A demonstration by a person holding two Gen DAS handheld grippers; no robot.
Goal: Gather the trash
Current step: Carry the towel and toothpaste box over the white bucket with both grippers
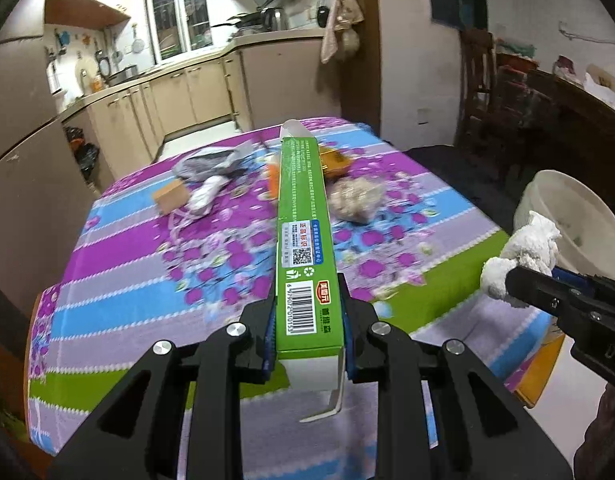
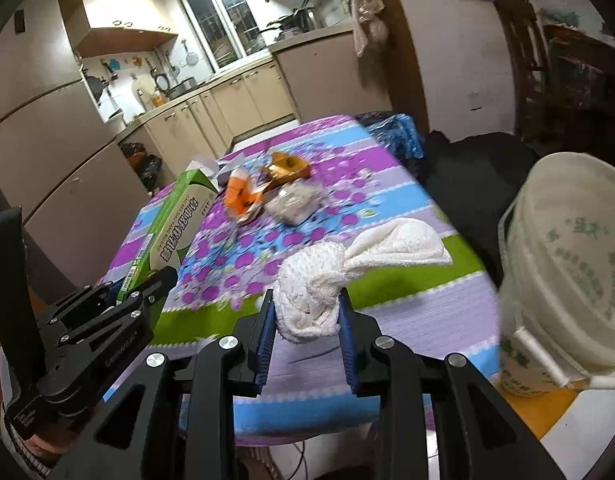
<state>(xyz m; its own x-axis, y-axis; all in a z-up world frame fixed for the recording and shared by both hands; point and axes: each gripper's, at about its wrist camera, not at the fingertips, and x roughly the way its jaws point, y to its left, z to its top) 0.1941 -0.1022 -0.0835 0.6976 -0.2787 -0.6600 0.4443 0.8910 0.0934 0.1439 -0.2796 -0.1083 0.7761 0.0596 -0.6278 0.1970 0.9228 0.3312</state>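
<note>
Grippers, two: my left gripper clamps one green box; my right gripper clamps one white tissue wad beside one white bucket.

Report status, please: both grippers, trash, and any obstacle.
Left gripper shut on green box. Right gripper shut on white tissue. Bucket right of table, open. More trash on table; path clear.
</note>
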